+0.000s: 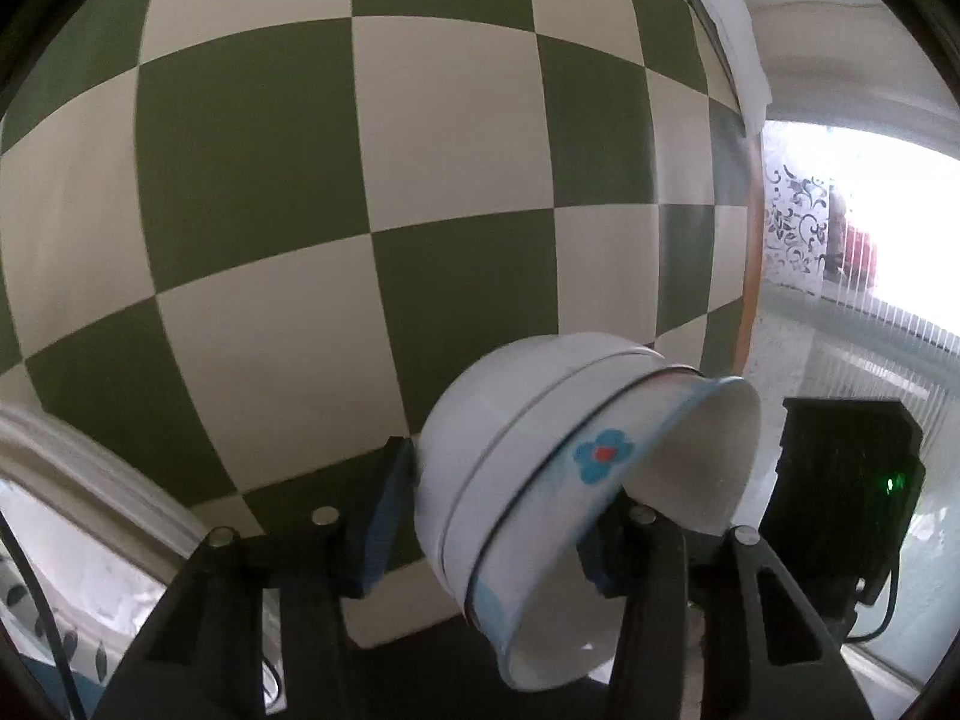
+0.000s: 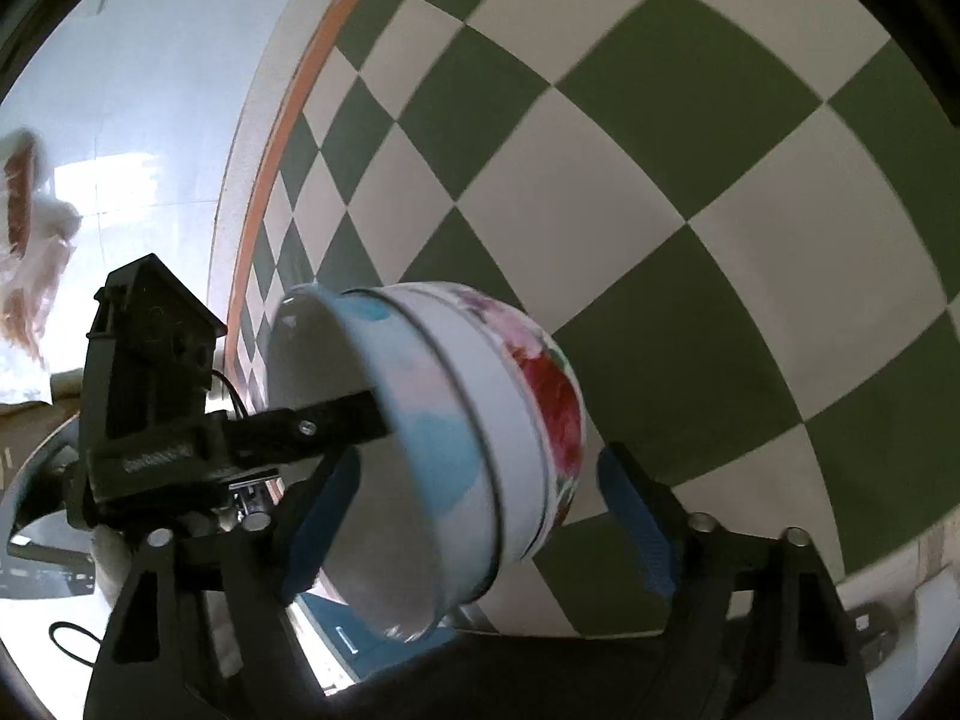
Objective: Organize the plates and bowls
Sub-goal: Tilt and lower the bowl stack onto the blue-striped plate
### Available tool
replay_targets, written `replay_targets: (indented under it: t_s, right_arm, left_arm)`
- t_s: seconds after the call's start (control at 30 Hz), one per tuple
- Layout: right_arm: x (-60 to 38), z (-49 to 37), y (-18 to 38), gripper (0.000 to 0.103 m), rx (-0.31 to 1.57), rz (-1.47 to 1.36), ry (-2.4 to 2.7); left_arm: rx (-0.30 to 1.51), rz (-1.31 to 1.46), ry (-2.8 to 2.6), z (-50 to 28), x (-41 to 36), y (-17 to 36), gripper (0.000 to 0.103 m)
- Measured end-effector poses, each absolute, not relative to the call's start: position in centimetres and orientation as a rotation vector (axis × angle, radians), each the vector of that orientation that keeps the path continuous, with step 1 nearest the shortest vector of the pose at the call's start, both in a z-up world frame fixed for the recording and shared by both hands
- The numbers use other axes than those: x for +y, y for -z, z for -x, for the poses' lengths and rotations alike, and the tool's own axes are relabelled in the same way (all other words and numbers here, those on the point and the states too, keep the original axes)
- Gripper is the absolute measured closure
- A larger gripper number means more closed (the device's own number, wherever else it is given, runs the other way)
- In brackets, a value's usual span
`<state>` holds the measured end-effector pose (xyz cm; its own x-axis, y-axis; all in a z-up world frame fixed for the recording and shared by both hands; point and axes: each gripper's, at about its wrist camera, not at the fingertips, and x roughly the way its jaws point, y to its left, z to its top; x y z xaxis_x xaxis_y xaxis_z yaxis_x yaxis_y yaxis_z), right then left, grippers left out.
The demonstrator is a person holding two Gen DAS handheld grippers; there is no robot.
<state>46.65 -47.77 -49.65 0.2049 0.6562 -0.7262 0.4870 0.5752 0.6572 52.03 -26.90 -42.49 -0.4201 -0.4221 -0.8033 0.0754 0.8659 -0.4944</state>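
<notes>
Left gripper clamped on bowl stack: one pad on outer base, other finger inside mouth. Stack tipped on side, mouth right, over checked cloth. Cloth bare far and left; table edge close right.

Right gripper straddling same stack, jaws apart, right pad just clear of wall. Contact with cloth not discernible. Left hand nearer, already holding.

A green and cream checkered cloth is spread across most of the left wrist view. To its right, a bright window is seen, with a patterned lace curtain beside it. An orange-brown table edge borders the cloth.
</notes>
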Motion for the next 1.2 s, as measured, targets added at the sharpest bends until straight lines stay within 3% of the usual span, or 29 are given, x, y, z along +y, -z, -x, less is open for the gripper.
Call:
replay_targets:
  t_s: [0.07,0.13,0.77,1.2]
  right_arm:
    - [-47.7,-46.8,50.4,0.045,1.447,-1.026,-0.137]
    - [-47.6,-47.0,50.7,0.052,1.453,-1.003,-0.138]
    - [-46.1,-50.9,49.1,0.054,1.421,-0.831,-0.232]
    - [-41.7,-53.4,43.8,0.056,1.393,-0.706,-0.327]
  left_arm:
    - [1.913,0.232,0.588,-51.8,-27.0,42.3,0.059]
    - [1.894,0.205,0.601,-51.7,-27.1,42.2,0.059]
    - [1.738,0.185,0.559,-52.1,-25.2,39.4,0.057]
    - [1.639,0.285,0.475,-52.3,-20.7,35.1,0.057]
